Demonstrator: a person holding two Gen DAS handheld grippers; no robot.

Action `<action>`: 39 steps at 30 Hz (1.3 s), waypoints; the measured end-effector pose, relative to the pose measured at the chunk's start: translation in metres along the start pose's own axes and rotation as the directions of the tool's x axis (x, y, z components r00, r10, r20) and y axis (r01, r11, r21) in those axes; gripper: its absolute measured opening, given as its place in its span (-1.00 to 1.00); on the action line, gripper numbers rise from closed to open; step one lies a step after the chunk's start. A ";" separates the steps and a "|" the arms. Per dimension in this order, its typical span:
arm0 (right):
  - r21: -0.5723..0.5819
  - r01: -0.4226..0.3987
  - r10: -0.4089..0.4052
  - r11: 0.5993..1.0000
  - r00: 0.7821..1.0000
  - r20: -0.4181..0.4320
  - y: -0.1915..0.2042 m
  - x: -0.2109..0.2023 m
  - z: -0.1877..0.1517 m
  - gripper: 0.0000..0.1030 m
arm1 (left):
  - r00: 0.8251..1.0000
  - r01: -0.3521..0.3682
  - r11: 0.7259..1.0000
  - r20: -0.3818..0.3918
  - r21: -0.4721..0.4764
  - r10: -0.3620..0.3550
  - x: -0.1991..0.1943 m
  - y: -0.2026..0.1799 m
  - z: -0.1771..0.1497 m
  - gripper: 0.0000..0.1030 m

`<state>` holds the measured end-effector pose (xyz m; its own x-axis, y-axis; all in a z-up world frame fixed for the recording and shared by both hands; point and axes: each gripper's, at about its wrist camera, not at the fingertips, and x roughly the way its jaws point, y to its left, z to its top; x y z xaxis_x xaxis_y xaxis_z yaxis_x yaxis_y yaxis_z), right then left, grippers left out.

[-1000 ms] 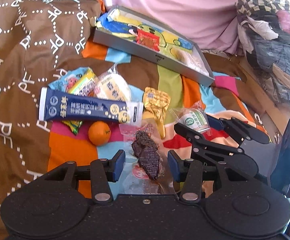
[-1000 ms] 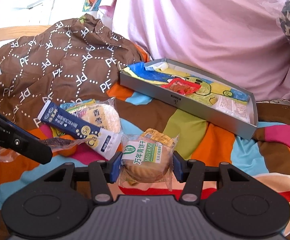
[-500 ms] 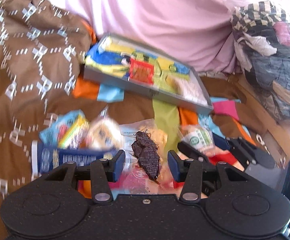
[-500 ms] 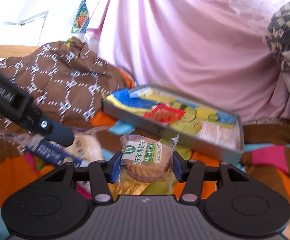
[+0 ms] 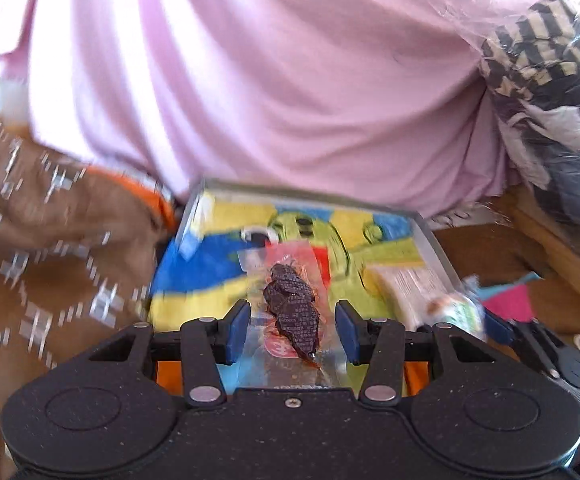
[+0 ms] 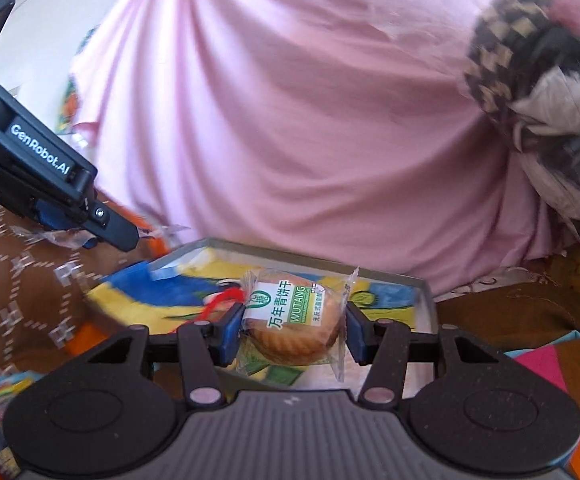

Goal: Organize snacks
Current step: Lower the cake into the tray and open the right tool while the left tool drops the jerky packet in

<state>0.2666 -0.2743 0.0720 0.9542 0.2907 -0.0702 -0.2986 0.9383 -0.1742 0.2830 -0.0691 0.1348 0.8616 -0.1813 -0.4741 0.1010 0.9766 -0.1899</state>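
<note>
1. The left gripper point(image 5: 291, 326) is seen above the near end of a grey tray point(image 5: 433, 240). Between its blue pads point(image 5: 237, 330) a clear packet of dark dried meat point(image 5: 293, 308) is held. The jaws are closed on the edges of the clear wrapper, and the dark pieces lie in the middle of the gap.
2. The right gripper point(image 6: 288, 330) is pinching a wrapped round biscuit point(image 6: 295, 320) with a green and white "WUTANG" label. Its jaws are pressed against both sides of the wrapper.
3. In the right wrist view the biscuit is held in front of the tray point(image 6: 423, 304), over its near part.
4. The floor of the tray is covered with a cartoon picture in blue, yellow and green. A red packet point(image 5: 317, 258) is lying in it, partly hidden behind the meat packet, and a pale packet point(image 5: 405, 284) is seen at the right side.
5. In the left wrist view the tip of the right gripper, with the biscuit, is visible at the right edge of the tray, blurred.
6. A brown blanket with white marks point(image 5: 50, 248) is lying left of the tray, and a pink cloth point(image 5: 270, 80) is hanging behind it. A pile of clothes point(image 5: 553, 92) is seen at the right.
</note>
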 end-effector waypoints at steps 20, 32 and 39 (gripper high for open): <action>0.126 0.094 -0.080 0.988 0.990 -0.112 -0.058 0.060 -0.020 0.13 | 0.995 0.033 0.999 -0.097 0.007 -0.032 0.151 -0.043 0.009 -0.05; 0.114 0.126 -0.114 0.985 0.988 -0.108 -0.054 0.056 -0.017 0.65 | 0.995 0.015 0.997 -0.098 -0.073 -0.022 0.146 -0.033 0.012 0.36; 0.113 0.157 -0.149 0.981 0.986 -0.072 -0.053 0.042 -0.004 0.90 | 0.999 -0.012 0.990 -0.045 -0.143 0.006 0.118 -0.023 0.012 0.67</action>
<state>0.3226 -0.3126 0.0744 0.9845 0.1330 -0.1139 -0.1416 0.9874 -0.0709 0.3888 -0.1118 0.0938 0.8388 -0.1808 -0.5135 0.0185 0.9522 -0.3050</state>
